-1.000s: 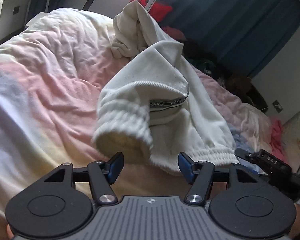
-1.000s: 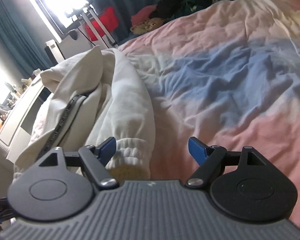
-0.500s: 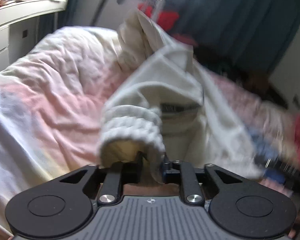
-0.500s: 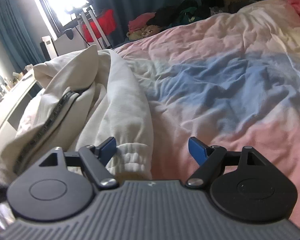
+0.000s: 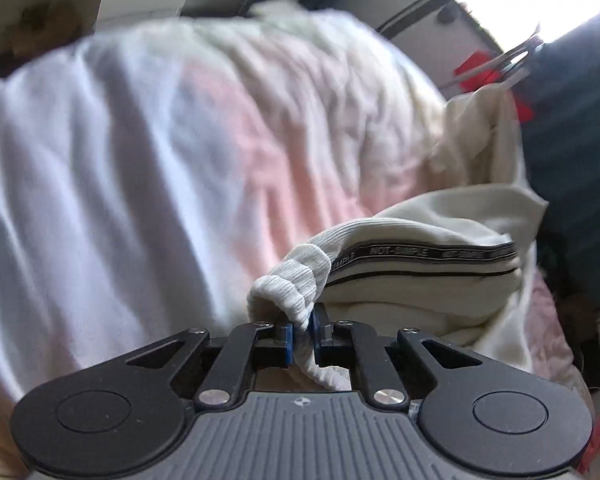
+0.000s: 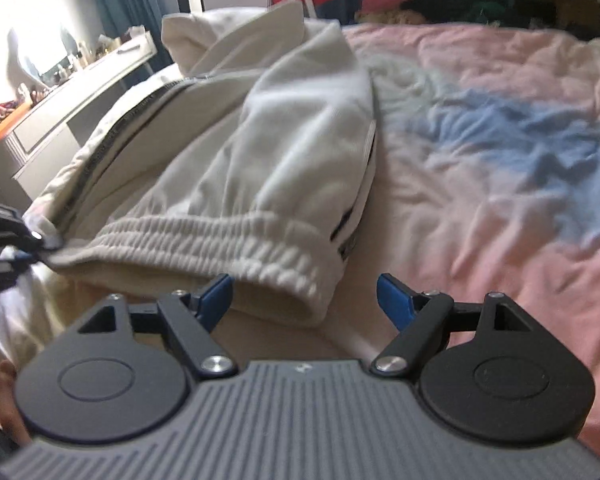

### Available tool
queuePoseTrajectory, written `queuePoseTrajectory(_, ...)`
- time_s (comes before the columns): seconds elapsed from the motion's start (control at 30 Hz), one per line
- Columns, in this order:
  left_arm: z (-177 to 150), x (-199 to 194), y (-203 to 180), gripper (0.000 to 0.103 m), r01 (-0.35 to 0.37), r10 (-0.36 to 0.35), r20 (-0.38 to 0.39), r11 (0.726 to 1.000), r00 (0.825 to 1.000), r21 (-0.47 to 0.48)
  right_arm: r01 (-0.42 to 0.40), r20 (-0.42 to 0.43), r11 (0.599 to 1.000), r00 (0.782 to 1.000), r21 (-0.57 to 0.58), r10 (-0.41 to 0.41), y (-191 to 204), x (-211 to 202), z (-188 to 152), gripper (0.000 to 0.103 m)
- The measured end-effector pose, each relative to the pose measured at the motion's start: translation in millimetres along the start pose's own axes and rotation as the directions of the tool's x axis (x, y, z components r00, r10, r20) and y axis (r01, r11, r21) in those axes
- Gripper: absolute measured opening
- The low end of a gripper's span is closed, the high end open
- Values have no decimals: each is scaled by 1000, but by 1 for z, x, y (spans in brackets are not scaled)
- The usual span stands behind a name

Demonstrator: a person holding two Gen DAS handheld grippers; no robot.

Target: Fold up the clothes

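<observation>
Right wrist view takes in the bed, spread with a rumpled quilt in pink, blue and white patches that fills most of the picture. On the quilt lies a cream sweatshirt, bunched rather than flat, with a dark lettered tape running along its length and a ribbed hem turned toward the camera. To the far left a white table stands beside the bed with small items on it, and dark teal curtains hang behind. The right hand-held gripper has its blue-padded jaws spread wide, with the corner of the ribbed hem lying between them and neither pad pressing on it. In the left wrist view, which is blurred, the left hand-held gripper is pinched tight on the ribbed cuff of the sweatshirt, the knit fabric bulging up above the pads. The same dark tape, printed with pale lettering, runs off to the right just behind the cuff.
</observation>
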State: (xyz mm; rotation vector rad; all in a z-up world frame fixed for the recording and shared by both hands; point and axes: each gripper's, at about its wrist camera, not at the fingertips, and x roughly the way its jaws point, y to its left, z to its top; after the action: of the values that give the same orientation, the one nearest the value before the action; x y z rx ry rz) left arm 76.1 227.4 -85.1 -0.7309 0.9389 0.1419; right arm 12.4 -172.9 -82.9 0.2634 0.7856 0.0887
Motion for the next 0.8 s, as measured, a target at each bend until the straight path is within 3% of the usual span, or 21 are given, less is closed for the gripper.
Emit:
queuePoseTrajectory(0.13, 4, -12, -6, 21, 22, -18, -46, 996, 999, 81, -93, 20, 986, 996, 141, 92, -20, -6, 3, 81)
queuePoseTrajectory(0.17, 3, -15, -5, 37, 32, -26, -64, 995, 998, 93, -119, 39, 975, 993, 188, 114, -27, -9, 3, 81)
queuePoseTrajectory(0.23, 4, -22, -3, 55, 37, -24, -110, 992, 994, 119, -169, 80, 945, 985, 279, 153, -41, -14, 4, 81)
queuePoseTrajectory(0.27, 5, -25, -3, 56, 35, -19, -118, 990, 993, 134, -191, 95, 925, 981, 328, 169, -47, -16, 3, 81)
queuePoseTrajectory(0.33, 9, -30, -3, 57, 25, -8, -108, 986, 994, 163, -228, 116, 873, 974, 431, 197, -61, -16, 1, 82)
queuePoseTrajectory(0.4, 11, -36, -5, 65, 2, 13, -71, 978, 997, 208, -247, 120, 829, 969, 502, 217, -70, -13, -2, 82)
queuePoseTrajectory(0.53, 10, -45, -18, 69, -66, 45, 69, 938, 997, 341, -244, 106, 804, 969, 542, 222, -75, -4, -2, 77)
queuePoseTrajectory(0.63, 7, -50, -40, 70, -73, -14, 185, 887, 983, 456, -212, 104, 830, 977, 516, 185, -70, -2, 1, 76)
queuePoseTrajectory(0.67, 3, -47, -54, 76, -86, -30, 218, 859, 975, 505, -197, 109, 846, 980, 495, 164, -68, -2, 3, 76)
queuePoseTrajectory(0.8, -26, -26, -100, 83, -162, -68, 290, 699, 954, 697, -152, 126, 899, 986, 411, 109, -58, 1, 10, 76)
